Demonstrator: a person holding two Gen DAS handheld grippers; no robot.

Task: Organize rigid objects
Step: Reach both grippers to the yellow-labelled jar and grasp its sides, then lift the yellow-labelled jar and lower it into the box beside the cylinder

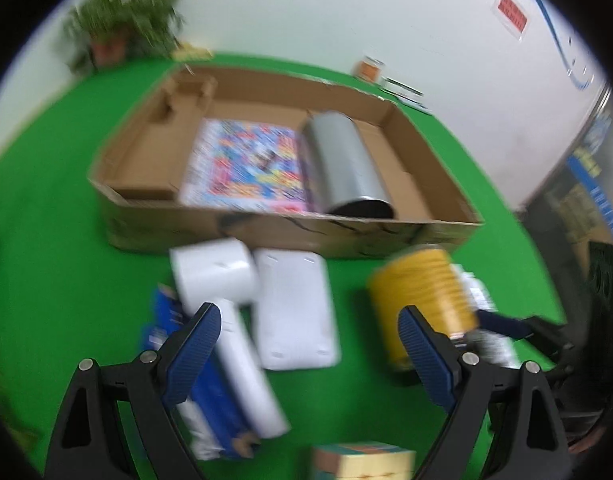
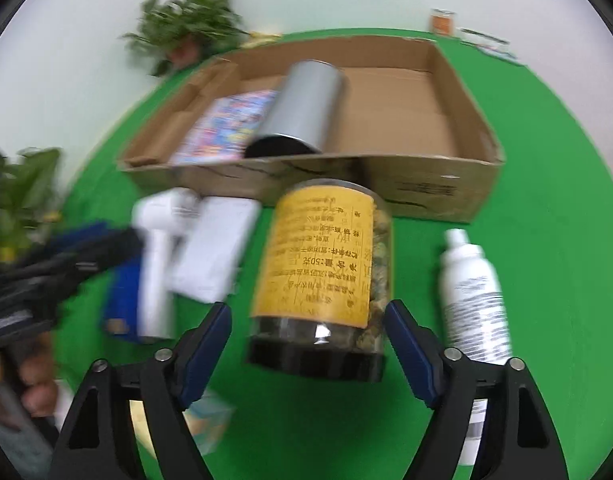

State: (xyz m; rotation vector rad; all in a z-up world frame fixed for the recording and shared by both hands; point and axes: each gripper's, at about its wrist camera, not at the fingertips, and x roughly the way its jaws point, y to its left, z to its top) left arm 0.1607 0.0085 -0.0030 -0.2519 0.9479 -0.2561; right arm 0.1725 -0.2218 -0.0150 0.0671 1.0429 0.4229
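Two things already lie in your shallow brown cardboard tray [image 2: 472, 184], the biggest thing on the green mat [image 2: 546, 240]: a flat, brightly printed box or booklet [image 1: 246, 160] on its floor, and a grey metal cylinder [image 2: 302, 108] on its side just beside it, dark open end toward you; the tray's right half is bare. Next in size, your likely pick, the clear round jar with a yellow paper label and a black lid [image 2: 326, 276], lies on its side on the mat in front of the tray, lid toward you, filled with what looks like dried, leafy bits. Expect it to be light, stiff and smooth, ready to roll, so take it across the labelled middle, where the paper should give some grip, not on the lid. Your right gripper [image 2: 306, 316] has its jaws wide on either side of the jar's lid end, pads not pressing. To its right lies a white spray bottle [image 2: 472, 300], near but apart. On the left, a white hairdryer-shaped appliance [image 1: 222, 296] rests over a blue packet [image 1: 162, 320], with a flat white rectangular case [image 1: 294, 304] just beside it; your left gripper [image 1: 306, 336] stands wide and empty above these.
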